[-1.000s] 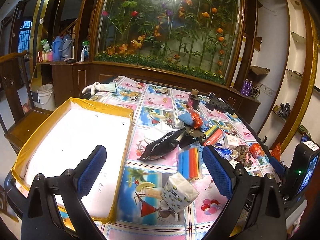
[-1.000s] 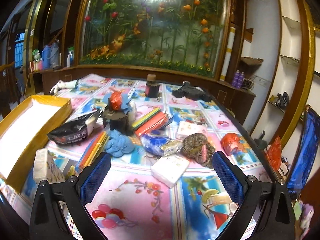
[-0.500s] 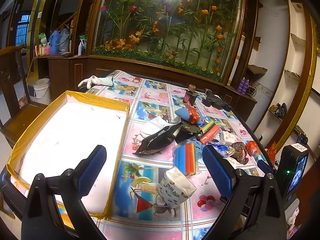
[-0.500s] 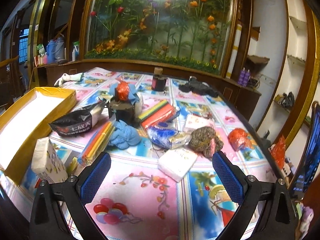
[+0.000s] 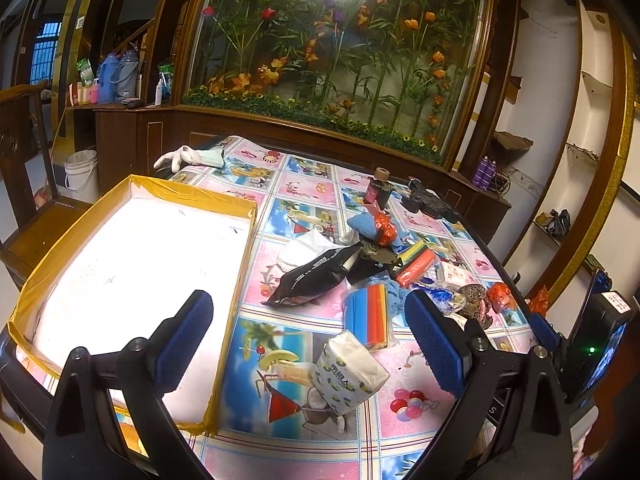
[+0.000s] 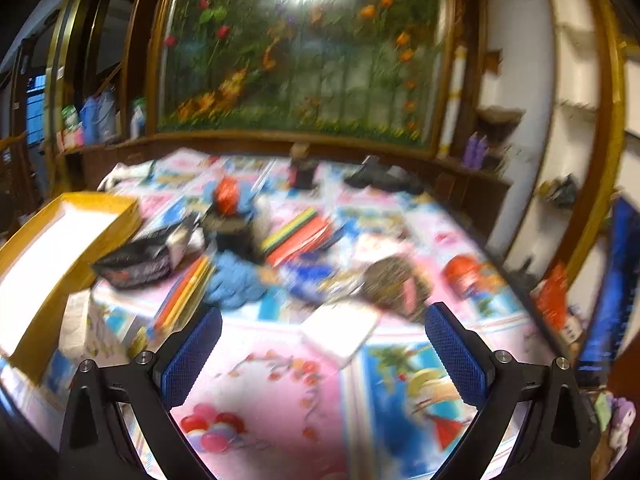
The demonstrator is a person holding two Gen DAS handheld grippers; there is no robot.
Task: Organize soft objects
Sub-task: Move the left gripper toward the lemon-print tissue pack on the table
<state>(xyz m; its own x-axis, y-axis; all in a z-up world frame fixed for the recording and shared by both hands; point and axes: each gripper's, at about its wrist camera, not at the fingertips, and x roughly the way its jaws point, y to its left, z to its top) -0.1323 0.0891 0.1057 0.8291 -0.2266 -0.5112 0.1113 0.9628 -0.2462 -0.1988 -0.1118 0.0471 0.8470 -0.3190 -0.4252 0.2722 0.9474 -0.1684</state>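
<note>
Table (image 5: 320, 184): patterned cloth, clutter heaped at its middle. Box (image 5: 132, 264): yellow-rimmed, white inside, holding nothing, at the table's left. Tissue pack (image 5: 352, 368): nearest soft thing, lying just ahead of my left hand-held gripper (image 5: 312, 344), between the spread jaws, long axis slanting away to the left. Right hand-held gripper (image 6: 320, 356): jaws apart, holding nothing, farther from the pack; I judge the left better placed.

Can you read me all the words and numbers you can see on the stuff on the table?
No text here reads clearly enough to quote.
Tissue pack: green print, too small to read.
Black bag: white characters, too small and tilted.
White box floor: faint pen marks, not legible.
Device label: too small.
The right wrist view is motion-blurred; nothing is readable there.
</note>
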